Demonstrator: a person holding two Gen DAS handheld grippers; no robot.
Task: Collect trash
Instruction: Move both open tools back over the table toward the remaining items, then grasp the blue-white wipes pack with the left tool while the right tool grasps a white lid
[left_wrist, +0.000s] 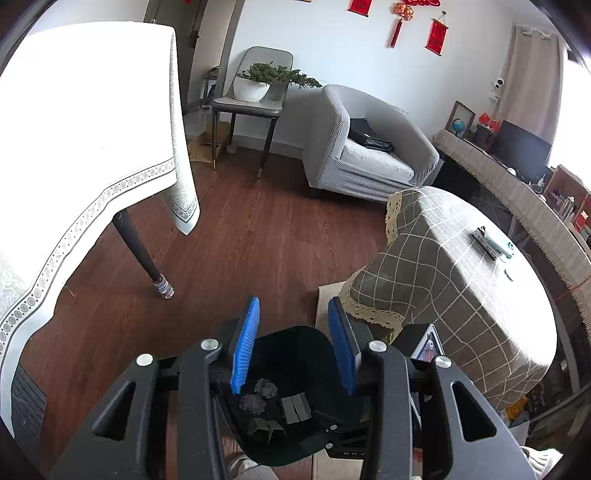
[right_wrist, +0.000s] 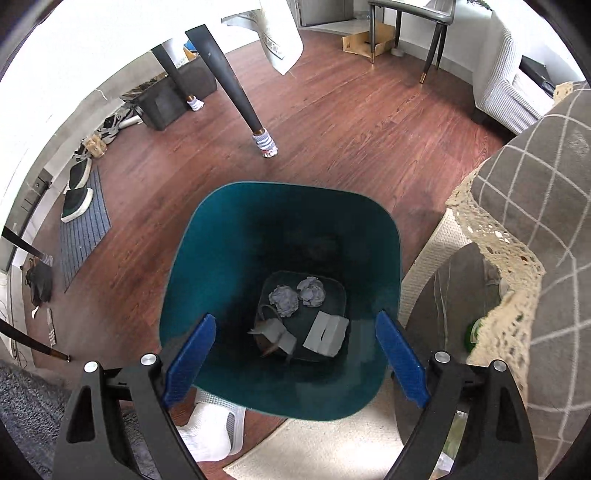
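A teal trash bin (right_wrist: 184, 280) stands on the wood floor. At its bottom lie two crumpled grey paper balls (right_wrist: 283, 301), a flat folded paper (right_wrist: 327, 332) and a torn scrap (right_wrist: 275, 334). My right gripper (right_wrist: 295, 315) hangs over the bin's mouth, open wide, with nothing between its blue pads (right_wrist: 190, 358). In the left wrist view the bin (left_wrist: 291, 347) looks dark, and the same scraps (left_wrist: 266, 387) show inside it. My left gripper (left_wrist: 294, 301) hovers above its near side. Its jaws are drawn in to a narrow gap and hold nothing.
A white-clothed table (left_wrist: 85, 129) on dark legs (right_wrist: 236, 96) stands left of the bin. A check-clothed low table (left_wrist: 454, 266) with lace trim stands right. Behind are a grey armchair (left_wrist: 369, 147) and a chair with a plant (left_wrist: 255, 85). A person's socked foot (right_wrist: 210, 428) is beside the bin.
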